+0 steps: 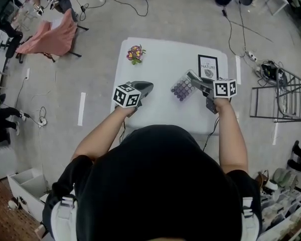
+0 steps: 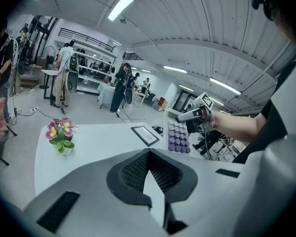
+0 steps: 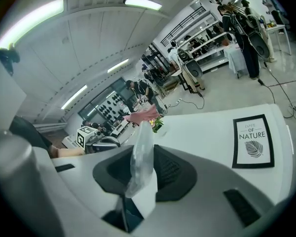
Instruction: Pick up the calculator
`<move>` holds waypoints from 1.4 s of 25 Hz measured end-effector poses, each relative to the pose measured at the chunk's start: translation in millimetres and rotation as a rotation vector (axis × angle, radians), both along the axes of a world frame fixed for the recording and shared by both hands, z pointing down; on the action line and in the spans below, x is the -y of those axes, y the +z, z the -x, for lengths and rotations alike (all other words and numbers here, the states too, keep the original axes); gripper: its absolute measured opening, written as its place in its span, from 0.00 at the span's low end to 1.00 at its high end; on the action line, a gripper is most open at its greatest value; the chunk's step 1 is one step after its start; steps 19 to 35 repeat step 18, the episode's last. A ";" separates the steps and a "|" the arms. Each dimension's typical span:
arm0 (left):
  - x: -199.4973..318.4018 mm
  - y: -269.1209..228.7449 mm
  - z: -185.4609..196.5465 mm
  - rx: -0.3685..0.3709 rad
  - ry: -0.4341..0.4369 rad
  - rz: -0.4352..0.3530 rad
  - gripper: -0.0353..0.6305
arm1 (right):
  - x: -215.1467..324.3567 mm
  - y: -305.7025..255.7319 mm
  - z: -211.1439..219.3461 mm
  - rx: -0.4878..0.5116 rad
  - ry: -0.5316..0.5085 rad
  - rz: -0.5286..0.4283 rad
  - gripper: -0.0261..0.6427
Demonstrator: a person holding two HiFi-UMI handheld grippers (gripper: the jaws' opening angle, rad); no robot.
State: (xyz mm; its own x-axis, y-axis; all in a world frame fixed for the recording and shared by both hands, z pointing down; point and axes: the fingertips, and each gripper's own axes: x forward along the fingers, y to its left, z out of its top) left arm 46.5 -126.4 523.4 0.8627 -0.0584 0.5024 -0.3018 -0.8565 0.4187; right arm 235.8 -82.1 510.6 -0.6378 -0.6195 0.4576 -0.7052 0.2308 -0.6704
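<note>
Table (image 1: 160, 112), white, close in front. Over it, left gripper (image 1: 143, 87): jaws pressed together, nothing between. Right gripper (image 1: 195, 78): jaws narrow, pinching one edge of calculator (image 1: 182, 89) with purple keys, held up off table. Farther back, framed leaf picture (image 1: 207, 67) lying flat, then little pot of flowers (image 1: 135, 53) toward far left side.

Calculator (image 1: 182, 89): purple round keys; held aloft, tilted.

One calculator (image 1: 182, 89), one framed sign (image 1: 207, 67), one potted flower (image 1: 135, 53), one table (image 1: 160, 109), probably one pink-draped chair (image 1: 52, 36).
</note>
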 end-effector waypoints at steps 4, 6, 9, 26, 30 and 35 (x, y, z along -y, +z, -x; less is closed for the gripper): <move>0.6 -3.1 6.1 -0.005 0.008 -0.006 0.08 | -6.5 -3.2 8.7 -0.011 -0.001 -0.002 0.20; -0.1 -2.9 8.5 -0.004 0.014 -0.007 0.08 | -8.6 -3.6 10.2 -0.023 0.004 0.000 0.20; -4.4 0.8 12.7 -0.001 0.014 0.001 0.08 | -14.2 0.7 11.8 -0.022 0.015 0.007 0.20; -11.3 4.9 17.7 0.000 0.017 0.011 0.08 | -26.7 10.3 18.4 -0.017 0.017 0.020 0.20; -11.3 4.9 17.7 0.000 0.017 0.011 0.08 | -26.7 10.3 18.4 -0.017 0.017 0.020 0.20; -11.3 4.9 17.7 0.000 0.017 0.011 0.08 | -26.7 10.3 18.4 -0.017 0.017 0.020 0.20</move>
